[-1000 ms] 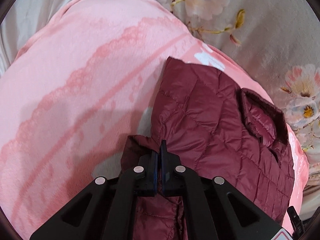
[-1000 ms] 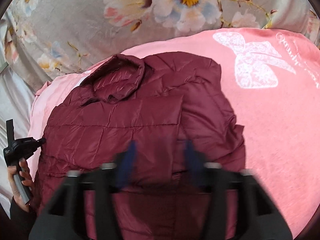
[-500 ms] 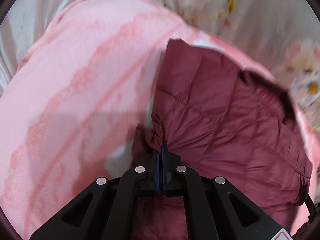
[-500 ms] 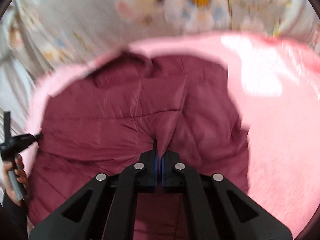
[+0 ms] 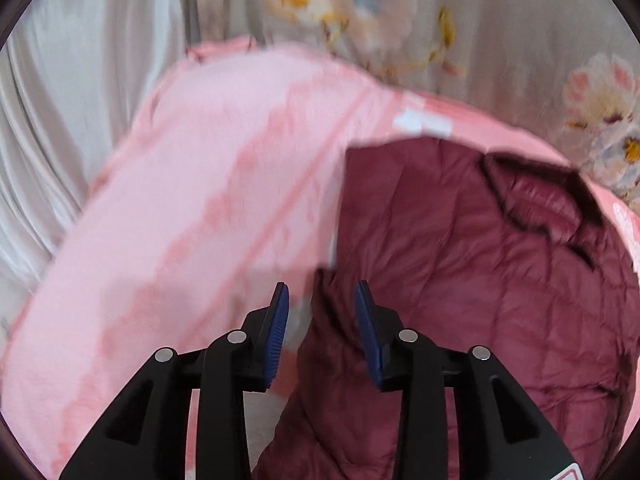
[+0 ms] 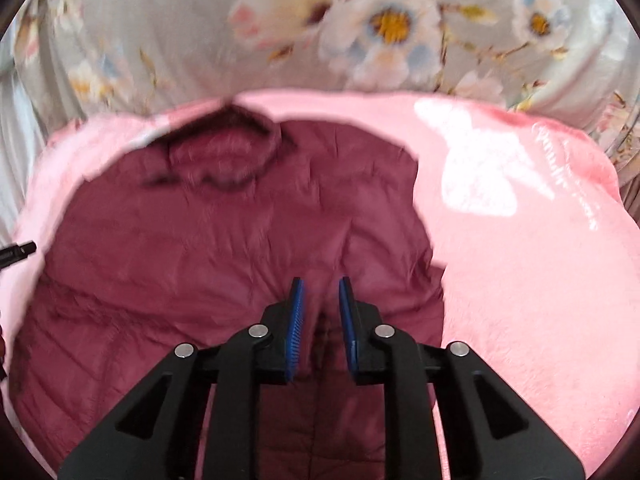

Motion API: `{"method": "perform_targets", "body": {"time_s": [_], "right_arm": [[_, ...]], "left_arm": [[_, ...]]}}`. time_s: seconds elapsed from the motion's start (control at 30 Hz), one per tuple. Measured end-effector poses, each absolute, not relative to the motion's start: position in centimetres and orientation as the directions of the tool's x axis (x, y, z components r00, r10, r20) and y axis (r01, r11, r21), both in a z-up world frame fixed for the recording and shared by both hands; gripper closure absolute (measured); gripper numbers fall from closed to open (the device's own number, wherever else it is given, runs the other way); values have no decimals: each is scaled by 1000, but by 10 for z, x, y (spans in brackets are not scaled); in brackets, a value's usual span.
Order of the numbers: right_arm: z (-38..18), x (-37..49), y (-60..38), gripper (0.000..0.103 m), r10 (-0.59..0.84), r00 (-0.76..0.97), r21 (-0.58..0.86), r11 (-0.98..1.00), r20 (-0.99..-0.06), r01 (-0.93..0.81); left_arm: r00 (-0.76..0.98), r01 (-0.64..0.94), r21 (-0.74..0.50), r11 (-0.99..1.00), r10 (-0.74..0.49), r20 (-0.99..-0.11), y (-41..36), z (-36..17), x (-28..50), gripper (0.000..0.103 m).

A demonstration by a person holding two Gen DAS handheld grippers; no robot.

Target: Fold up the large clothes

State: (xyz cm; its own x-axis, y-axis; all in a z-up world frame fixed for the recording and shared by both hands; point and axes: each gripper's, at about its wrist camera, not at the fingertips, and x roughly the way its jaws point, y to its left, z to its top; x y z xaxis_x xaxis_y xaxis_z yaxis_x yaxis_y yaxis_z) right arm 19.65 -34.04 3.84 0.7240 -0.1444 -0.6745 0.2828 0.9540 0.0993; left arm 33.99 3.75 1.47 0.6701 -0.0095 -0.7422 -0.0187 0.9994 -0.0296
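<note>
A maroon quilted puffer jacket (image 5: 472,264) lies folded on a pink blanket (image 5: 192,208), its collar (image 5: 540,192) toward the far side. My left gripper (image 5: 320,296) is open over the jacket's left edge, holding nothing. In the right wrist view the jacket (image 6: 192,264) fills the middle and left, with its collar (image 6: 224,156) at the far end. My right gripper (image 6: 320,288) is open, jaws a little apart, just above the jacket's right part, holding nothing.
The pink blanket (image 6: 540,280) with a white bow print (image 6: 480,172) lies on a grey floral bedsheet (image 6: 360,28). Pale grey cloth (image 5: 72,92) hangs at the far left. The other gripper's tip (image 6: 18,250) shows at the left edge.
Both grippers have let go of the jacket and opened. They have pulled back and up a little; the jacket now lies flatter on the blanket.
</note>
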Motion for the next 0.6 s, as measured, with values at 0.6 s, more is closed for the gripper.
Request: {"method": "perform_targets", "body": {"time_s": [0.6], "right_arm": [[-37,257,-278,86,-75,660,62,981,-748,182]], "left_arm": [[666,137,75,988,-35,-745,-92,-53,356,52]]}}
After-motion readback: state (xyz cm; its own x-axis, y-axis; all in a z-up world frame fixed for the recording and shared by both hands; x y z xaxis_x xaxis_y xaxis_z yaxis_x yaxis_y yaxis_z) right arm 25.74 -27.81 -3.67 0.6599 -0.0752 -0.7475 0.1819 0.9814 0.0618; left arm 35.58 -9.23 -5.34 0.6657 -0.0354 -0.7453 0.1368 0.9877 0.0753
